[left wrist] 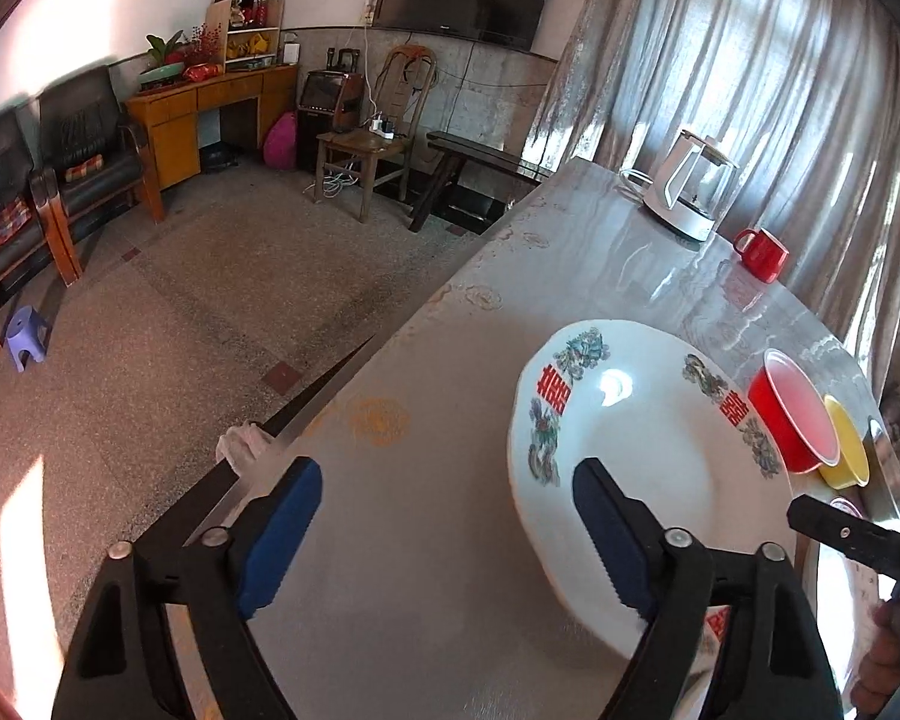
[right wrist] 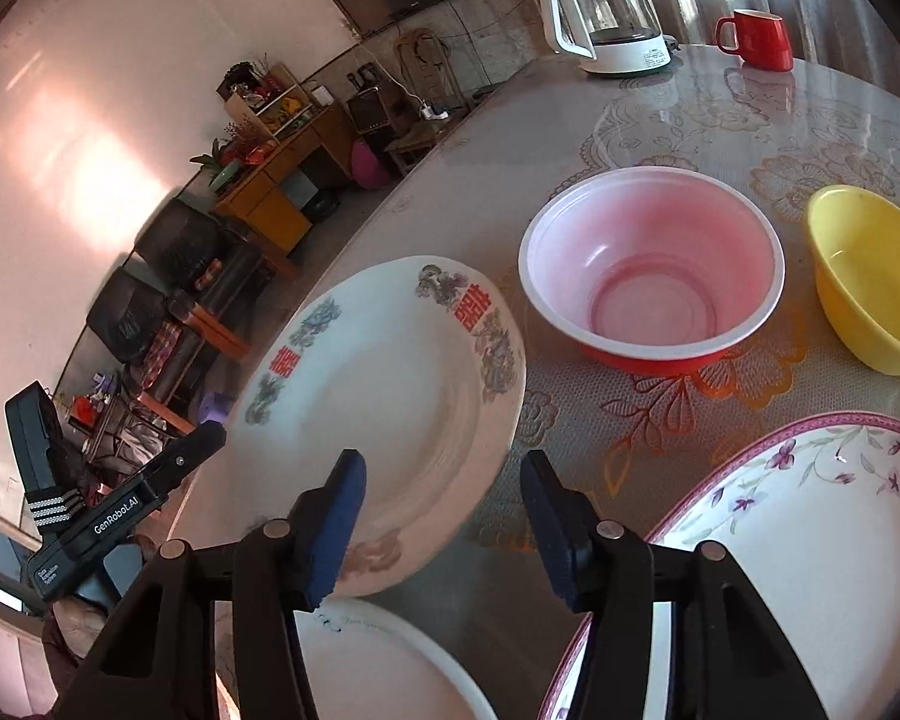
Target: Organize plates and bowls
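**Both grippers empty over the dishes**

The table (right wrist: 570, 138) carried everything. The plate with red characters (right wrist: 384, 384) lay near its edge, the flowered plate (right wrist: 810, 528) to its right, the red bowl (right wrist: 651, 267) and yellow bowl (right wrist: 870, 276) beyond. The left gripper (left wrist: 447, 531) and right gripper (right wrist: 444, 525) both hung with jaws wide, holding nothing. To my eye the plate wanted a rim grip, one jaw under the lip, kept level before stacking. Only the right view showed the flowered plate whole, plus a plain white dish (right wrist: 384, 660) below; only the left showed the table's bare near side
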The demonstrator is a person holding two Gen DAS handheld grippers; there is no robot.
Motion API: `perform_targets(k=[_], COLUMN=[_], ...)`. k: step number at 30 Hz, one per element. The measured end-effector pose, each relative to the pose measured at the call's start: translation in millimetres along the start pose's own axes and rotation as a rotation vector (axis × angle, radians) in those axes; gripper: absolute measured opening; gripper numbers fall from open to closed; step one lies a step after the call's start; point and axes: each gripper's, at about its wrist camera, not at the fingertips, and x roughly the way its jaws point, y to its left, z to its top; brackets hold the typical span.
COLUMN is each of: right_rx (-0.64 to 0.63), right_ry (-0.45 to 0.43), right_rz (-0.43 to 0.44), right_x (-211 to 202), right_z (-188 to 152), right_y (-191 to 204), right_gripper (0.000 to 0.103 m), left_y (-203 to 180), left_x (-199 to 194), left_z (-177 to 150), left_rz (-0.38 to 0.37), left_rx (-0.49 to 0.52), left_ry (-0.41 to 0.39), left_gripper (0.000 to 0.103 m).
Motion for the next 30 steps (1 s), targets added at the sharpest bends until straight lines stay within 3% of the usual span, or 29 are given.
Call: perform_targets(k=[3, 6, 12, 30], right_rx=[0.000, -0.004, -0.015, -0.100], right_ry=[0.017, 0.037, 0.065, 0.022], right_rz=[-0.011, -0.013, -0.015, -0.049], right_x=[8, 17, 31, 16], right_z=[4, 6, 7, 2], right_y=[-2, -5, -2, 8], right_gripper=[0.035, 0.028, 0.022, 0.022], left_y=[-4, -10, -27, -39], left_x=[12, 25, 42, 25], left_z=[6, 11, 15, 2], left_rz=[-0.017, -0.058, -0.117, -0.081], left_rx=[0.010, 0.031, 0.081, 0.159], left_ry=[0.030, 0.065, 0.114, 0.050], left_gripper=[0.065, 0.048, 0.032, 0.030])
